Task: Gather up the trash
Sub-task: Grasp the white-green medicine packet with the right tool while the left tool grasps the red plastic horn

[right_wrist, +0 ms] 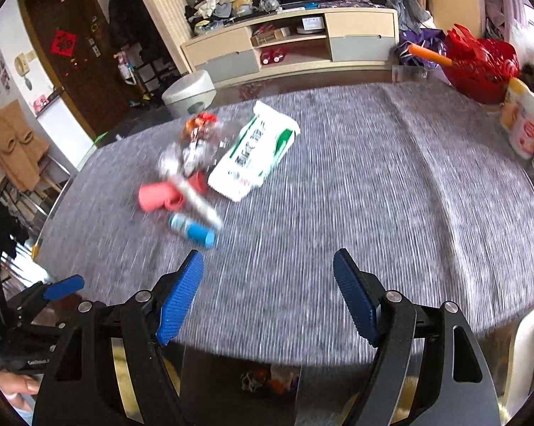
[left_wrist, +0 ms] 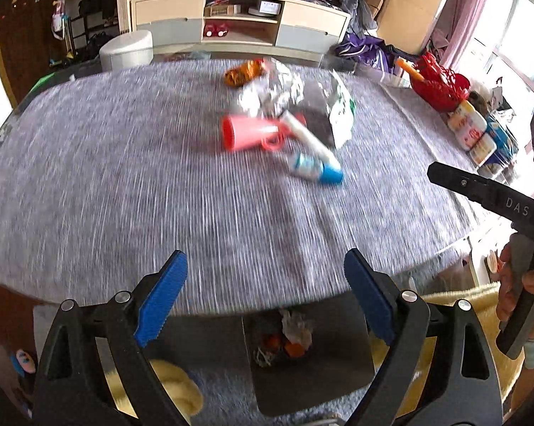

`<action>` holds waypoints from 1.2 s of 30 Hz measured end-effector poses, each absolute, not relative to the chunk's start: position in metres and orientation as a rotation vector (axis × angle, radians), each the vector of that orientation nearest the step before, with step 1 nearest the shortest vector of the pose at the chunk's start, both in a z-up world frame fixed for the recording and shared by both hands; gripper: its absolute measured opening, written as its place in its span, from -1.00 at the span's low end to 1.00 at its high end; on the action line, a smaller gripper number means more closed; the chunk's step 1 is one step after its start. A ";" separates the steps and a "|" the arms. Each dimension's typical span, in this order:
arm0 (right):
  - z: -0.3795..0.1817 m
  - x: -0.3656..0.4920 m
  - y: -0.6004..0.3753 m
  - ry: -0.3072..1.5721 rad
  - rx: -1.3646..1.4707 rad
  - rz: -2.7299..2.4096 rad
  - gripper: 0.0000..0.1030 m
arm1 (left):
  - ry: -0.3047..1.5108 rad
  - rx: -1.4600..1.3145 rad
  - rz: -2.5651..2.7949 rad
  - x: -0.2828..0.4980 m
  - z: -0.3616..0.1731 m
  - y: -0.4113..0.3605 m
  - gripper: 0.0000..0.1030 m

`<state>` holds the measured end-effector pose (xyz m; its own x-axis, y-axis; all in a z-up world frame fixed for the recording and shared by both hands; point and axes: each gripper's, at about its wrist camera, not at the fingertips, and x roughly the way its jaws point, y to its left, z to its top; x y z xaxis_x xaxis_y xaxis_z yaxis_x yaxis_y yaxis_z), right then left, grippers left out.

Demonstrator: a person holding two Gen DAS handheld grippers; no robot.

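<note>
Here the left gripper (left_wrist: 265,293) hangs over the near edge of the grey cloth-covered surface (left_wrist: 107,184), its blue-padded fingers (left_wrist: 162,303) spread wide with nothing between them. The right gripper (right_wrist: 268,296) is held just the same, wide apart and empty, above the same edge. Below both, off the edge, a dark bin (left_wrist: 313,358) sits with a few scraps in its bottom. Farther out on the cloth, well apart from either gripper, lies the trash in one loose cluster: a blue-capped tube (left_wrist: 316,168) nearest, a white tube (left_wrist: 309,138) lying across a tipped pink cup (left_wrist: 247,135), crumpled foil (left_wrist: 270,94) behind them, an orange wrapper (left_wrist: 243,71) at the far side, and a white-and-green packet (right_wrist: 254,151) beside the foil. At the right edge of the surface stand a red basket (left_wrist: 440,87) and some bottles (left_wrist: 469,129).
</note>
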<state>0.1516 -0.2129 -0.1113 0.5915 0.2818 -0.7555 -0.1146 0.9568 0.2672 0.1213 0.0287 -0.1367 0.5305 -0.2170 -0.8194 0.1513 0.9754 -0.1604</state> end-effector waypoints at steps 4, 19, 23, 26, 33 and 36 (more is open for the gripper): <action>-0.110 0.180 -0.209 0.914 0.218 0.234 0.49 | 0.974 -0.068 -0.212 0.149 -0.131 0.029 0.65; -0.134 0.262 -0.186 0.952 0.299 0.216 0.41 | 0.988 -0.051 -0.219 0.226 -0.139 0.035 0.57; -0.140 0.273 -0.186 0.971 0.315 0.221 0.35 | 0.993 -0.031 -0.252 0.241 -0.144 0.027 0.52; -0.145 0.279 -0.186 0.987 0.342 0.229 0.34 | 0.999 0.003 -0.272 0.251 -0.148 0.021 0.52; -0.161 0.285 -0.181 1.027 0.363 0.246 0.32 | 1.026 0.009 -0.315 0.268 -0.160 0.014 0.48; -0.161 0.283 -0.180 1.019 0.355 0.243 0.23 | 1.045 0.007 -0.338 0.271 -0.167 0.010 0.23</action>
